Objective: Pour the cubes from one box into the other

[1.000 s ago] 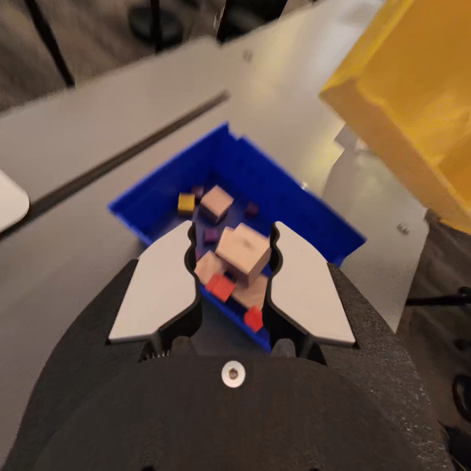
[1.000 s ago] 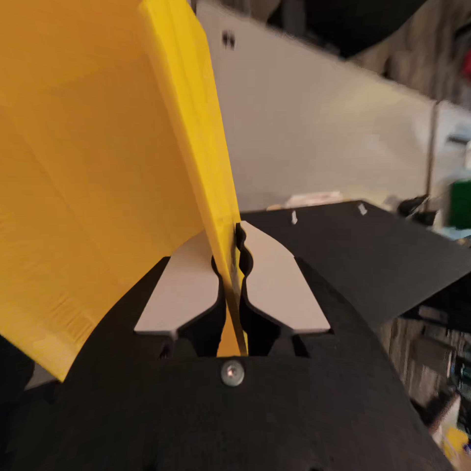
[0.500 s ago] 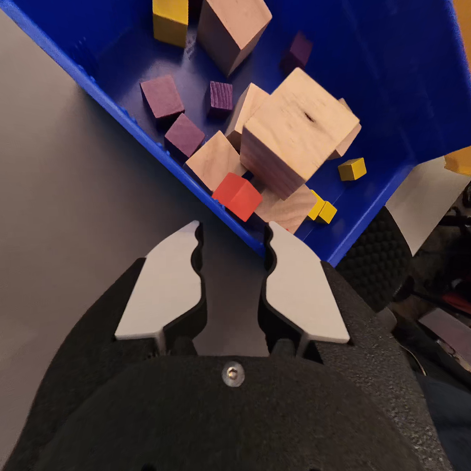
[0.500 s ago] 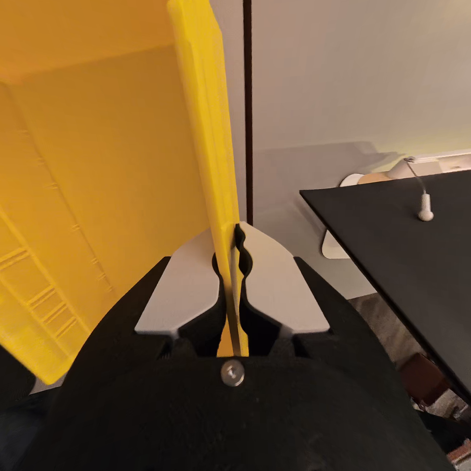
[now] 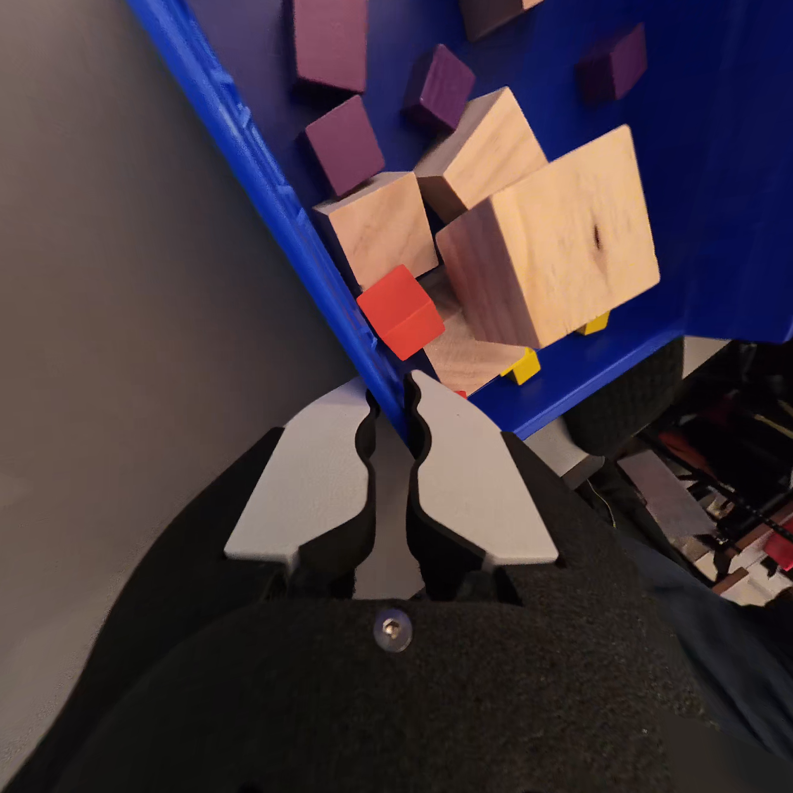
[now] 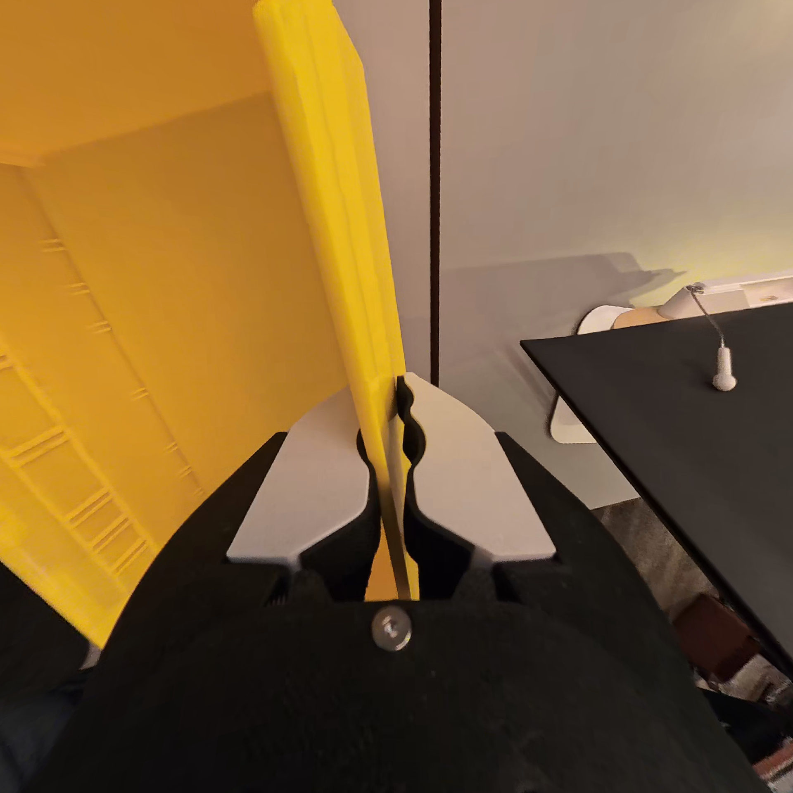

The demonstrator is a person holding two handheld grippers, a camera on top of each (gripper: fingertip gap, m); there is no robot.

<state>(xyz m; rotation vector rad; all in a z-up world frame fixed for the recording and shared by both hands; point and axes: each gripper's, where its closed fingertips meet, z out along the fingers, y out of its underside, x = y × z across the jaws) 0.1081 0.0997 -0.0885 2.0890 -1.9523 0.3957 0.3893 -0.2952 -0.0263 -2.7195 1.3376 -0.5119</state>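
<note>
A blue box [image 5: 257, 171] on the grey table holds several cubes: big plain wooden ones [image 5: 558, 240], purple ones [image 5: 343, 146], a red one [image 5: 401, 315] and small yellow ones [image 5: 521, 369]. My left gripper [image 5: 388, 386] is shut on the blue box's near wall, close to its corner. My right gripper [image 6: 392, 382] is shut on a side wall of the yellow box [image 6: 171, 300]. It holds that box with the inside facing the camera, and no cubes show in the part I see.
The grey table [image 5: 107, 300] lies left of the blue box and also shows behind the yellow box [image 6: 579, 150], with a dark seam [image 6: 434, 171]. A black tabletop [image 6: 686, 429] is at the right. Clutter lies on the floor [image 5: 708, 493] past the table edge.
My left gripper moved forward onto the blue box's near wall and closed on it. The right gripper keeps its hold on the yellow box and has barely moved.
</note>
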